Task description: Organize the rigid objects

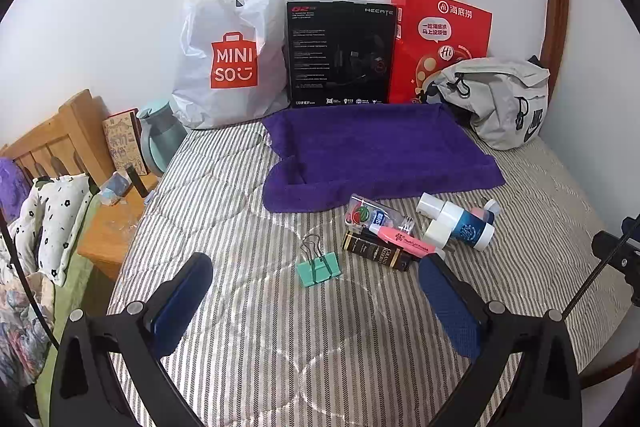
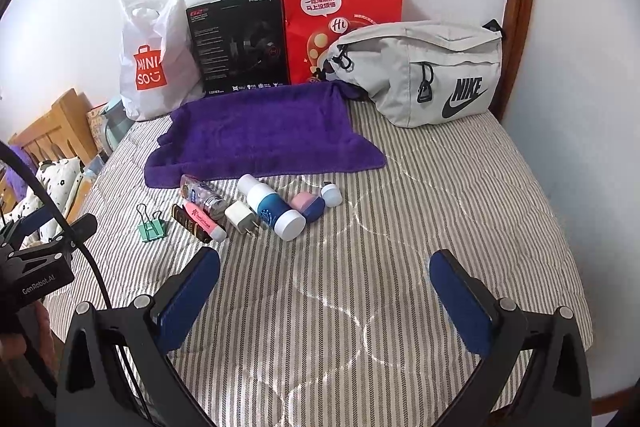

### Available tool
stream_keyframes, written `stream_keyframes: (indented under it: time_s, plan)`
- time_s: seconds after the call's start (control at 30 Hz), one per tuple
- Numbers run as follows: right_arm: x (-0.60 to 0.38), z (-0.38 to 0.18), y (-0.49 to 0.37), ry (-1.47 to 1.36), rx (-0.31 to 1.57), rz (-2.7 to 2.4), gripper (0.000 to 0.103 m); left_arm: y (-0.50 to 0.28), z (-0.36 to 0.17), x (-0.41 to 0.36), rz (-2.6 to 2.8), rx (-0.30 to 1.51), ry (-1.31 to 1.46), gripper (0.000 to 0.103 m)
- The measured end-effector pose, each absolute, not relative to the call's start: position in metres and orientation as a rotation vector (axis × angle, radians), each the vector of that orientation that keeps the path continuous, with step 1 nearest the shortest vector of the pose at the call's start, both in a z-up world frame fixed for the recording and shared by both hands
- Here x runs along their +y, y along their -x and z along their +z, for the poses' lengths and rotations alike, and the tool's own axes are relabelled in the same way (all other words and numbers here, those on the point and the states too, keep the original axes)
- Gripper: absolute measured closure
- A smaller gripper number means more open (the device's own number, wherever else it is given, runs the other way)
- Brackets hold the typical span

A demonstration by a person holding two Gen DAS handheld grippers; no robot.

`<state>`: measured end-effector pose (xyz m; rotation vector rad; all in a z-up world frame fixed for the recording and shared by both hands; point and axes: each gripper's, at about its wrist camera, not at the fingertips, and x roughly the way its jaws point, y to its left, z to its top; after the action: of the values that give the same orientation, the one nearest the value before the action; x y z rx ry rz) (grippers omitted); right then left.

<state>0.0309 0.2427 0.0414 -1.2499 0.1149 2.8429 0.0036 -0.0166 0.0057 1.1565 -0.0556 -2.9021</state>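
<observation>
While both your grippers, left gripper (image 1: pixel 316 291) and right gripper (image 2: pixel 325 285), hover wide open and empty, approach the mint-green metal binder clip (image 1: pixel 319 268) squarely, closing across its flat body.

Even soft daylight, sharp focus, strong fisheye warping, perhaps overexposed wall.

one binder clip (image 1: pixel 319 266), three bags (image 1: pixel 230 47)

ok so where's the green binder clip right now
The green binder clip lies on the striped bedcover, apart at the left end of the small-item cluster, beside the dark box and nearer than the purple towel.
</observation>
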Motion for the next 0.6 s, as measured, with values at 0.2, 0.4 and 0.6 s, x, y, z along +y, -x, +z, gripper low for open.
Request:
stream_keyframes:
  time_s: [0.2,0.4,0.6]
  plan:
    - [0.2410,0.0430,-0.0305,1.249,0.102,2.837,0.000,-0.0043,0.0059,-0.0171,-2.900,-0.056,-1.158,0.000]
    - [0.2395,0.0436,-0.0311,1.248,0.099,2.842,0.000,-0.0042,0.0056,-0.0191,-2.898,-0.054,-1.161,0.000]
    - [0.2397,0.0427,-0.0321,1.253,0.108,2.841,0.000,-0.0036,0.0060,-0.0194,-2.897,-0.053,-1.165,0.000]
